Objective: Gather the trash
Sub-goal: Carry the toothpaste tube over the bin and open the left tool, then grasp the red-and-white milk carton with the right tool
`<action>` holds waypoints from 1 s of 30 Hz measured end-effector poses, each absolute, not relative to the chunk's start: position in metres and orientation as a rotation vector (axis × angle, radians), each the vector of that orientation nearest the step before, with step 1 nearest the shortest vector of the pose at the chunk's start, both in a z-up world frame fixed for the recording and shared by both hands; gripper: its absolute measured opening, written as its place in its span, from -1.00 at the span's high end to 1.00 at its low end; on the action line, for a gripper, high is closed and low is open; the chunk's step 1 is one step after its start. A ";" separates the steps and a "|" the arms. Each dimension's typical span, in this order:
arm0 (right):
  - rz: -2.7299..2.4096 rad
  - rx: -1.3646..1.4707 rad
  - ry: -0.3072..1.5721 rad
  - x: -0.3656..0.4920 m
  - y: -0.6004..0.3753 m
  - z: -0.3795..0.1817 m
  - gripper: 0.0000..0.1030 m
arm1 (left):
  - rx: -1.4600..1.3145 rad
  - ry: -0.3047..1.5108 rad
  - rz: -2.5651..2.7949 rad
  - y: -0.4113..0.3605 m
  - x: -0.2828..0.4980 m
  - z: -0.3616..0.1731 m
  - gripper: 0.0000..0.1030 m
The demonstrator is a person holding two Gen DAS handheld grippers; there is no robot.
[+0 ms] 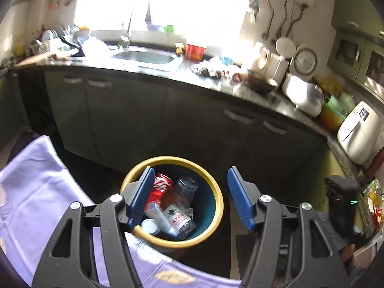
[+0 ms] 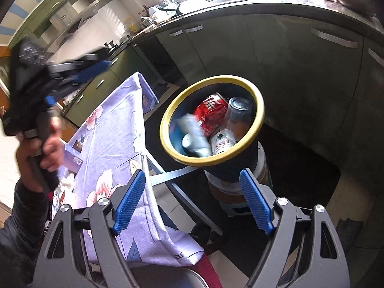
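A dark round bin with a yellow rim (image 1: 217,189) (image 2: 260,110) stands beside the table. In it lie a red can (image 1: 162,187) (image 2: 212,110), a clear bottle (image 1: 184,190) (image 2: 236,117), a white tube (image 1: 156,216) (image 2: 194,134) and a labelled plastic bottle (image 1: 181,222) (image 2: 222,142). My left gripper (image 1: 189,196) is open and empty just above the bin's near side; it also shows blurred at the left in the right wrist view (image 2: 79,72). My right gripper (image 2: 193,201) is open and empty, short of the bin.
A table with a purple flowered cloth (image 1: 31,187) (image 2: 112,144) stands left of the bin, with a small purple box (image 2: 72,159) on it. Behind is a dark counter (image 1: 196,81) with a sink (image 1: 144,56), crumpled wrappers (image 1: 211,68) and appliances (image 1: 360,136).
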State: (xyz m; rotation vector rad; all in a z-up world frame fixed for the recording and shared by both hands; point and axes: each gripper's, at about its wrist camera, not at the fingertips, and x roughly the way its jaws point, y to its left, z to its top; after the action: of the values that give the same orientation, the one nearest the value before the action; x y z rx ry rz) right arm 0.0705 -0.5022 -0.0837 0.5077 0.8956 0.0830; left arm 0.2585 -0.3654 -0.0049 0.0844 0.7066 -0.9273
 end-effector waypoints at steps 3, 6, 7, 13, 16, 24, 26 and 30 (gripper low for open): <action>0.103 0.490 0.904 0.073 -0.491 -0.085 -0.55 | 0.059 0.650 -0.879 -0.324 0.232 0.016 -0.31; 0.122 0.460 0.917 0.076 -0.476 -0.085 -0.55 | 0.051 0.603 -0.821 -0.286 0.209 0.030 -0.49; 0.129 0.447 0.921 0.077 -0.470 -0.084 -0.55 | 0.050 0.584 -0.787 -0.270 0.199 0.035 -0.63; 0.227 0.332 0.966 0.086 -0.410 -0.085 -0.55 | 0.057 0.468 -0.588 -0.176 0.146 0.049 -0.81; 0.310 0.253 0.987 0.091 -0.368 -0.087 -0.55 | 0.033 0.439 -0.462 -0.128 0.125 0.050 -0.85; 0.557 0.117 0.985 0.093 -0.243 -0.094 -0.55 | -0.019 0.444 -0.236 -0.036 0.090 0.035 -0.86; 0.628 0.082 0.968 0.088 -0.210 -0.092 -0.55 | -0.025 0.454 -0.215 -0.027 0.085 0.029 -0.86; 0.742 0.040 0.939 0.081 -0.153 -0.092 -0.55 | -0.058 0.477 -0.192 -0.013 0.079 0.019 -0.86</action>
State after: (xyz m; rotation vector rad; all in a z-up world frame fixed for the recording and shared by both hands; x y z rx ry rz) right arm 0.0805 -0.1535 -0.0918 0.0395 0.9391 0.7419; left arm 0.0786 -0.0129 0.0188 -0.0576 0.4768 -0.1923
